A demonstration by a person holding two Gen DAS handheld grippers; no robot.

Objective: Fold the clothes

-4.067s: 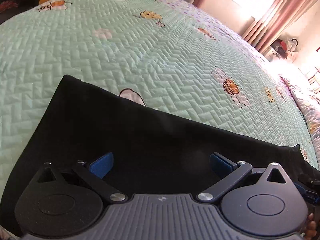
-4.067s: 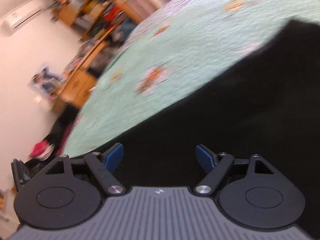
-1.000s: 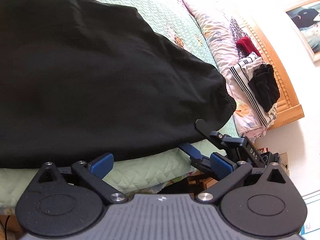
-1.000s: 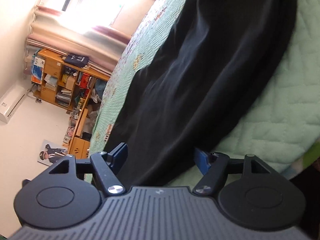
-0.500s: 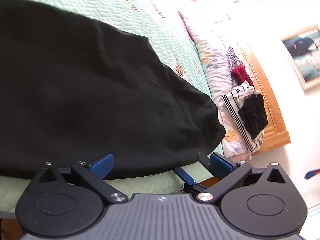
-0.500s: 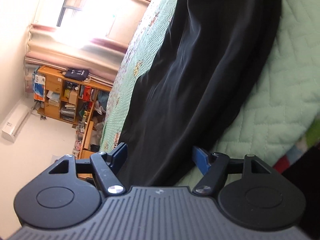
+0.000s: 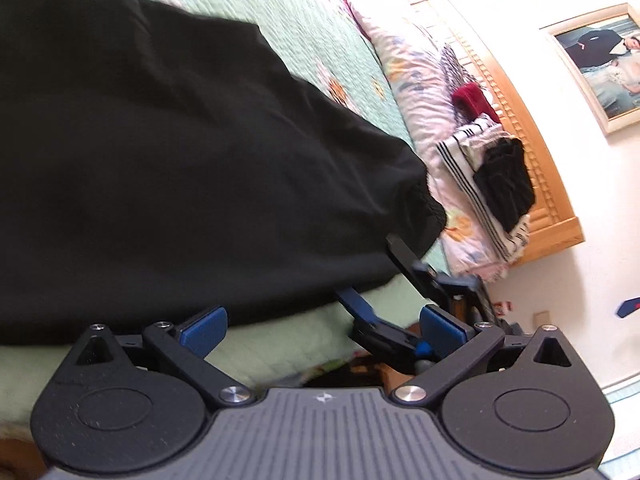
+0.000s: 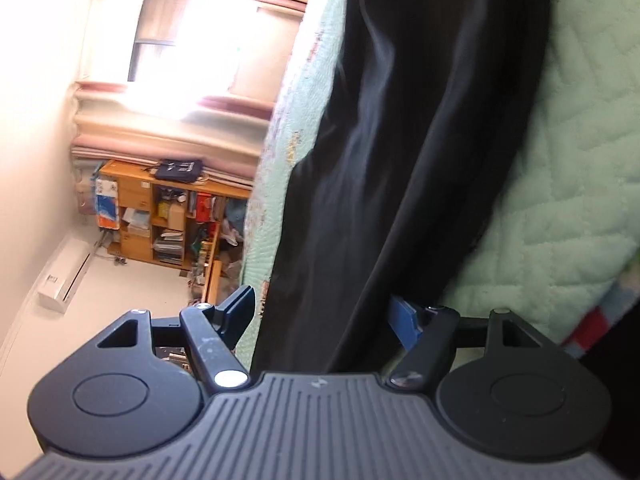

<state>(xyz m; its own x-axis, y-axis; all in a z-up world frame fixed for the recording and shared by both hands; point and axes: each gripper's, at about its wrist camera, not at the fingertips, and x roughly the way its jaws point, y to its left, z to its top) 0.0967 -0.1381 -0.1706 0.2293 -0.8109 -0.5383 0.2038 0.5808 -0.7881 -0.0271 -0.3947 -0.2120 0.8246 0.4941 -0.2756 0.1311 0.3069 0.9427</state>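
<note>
Operator: Since four seconds ago I see both views swung from the quilt's middle to the bed edge.

Support: Garment position?

Operator: Black garment lies spread on the green quilt, hem near the edge.

Support: Jaw status?

Operator: Left hand-held gripper is spread, pinching nothing. Right hand-held gripper is spread, garment edge between its fingers, ungripped.
</note>
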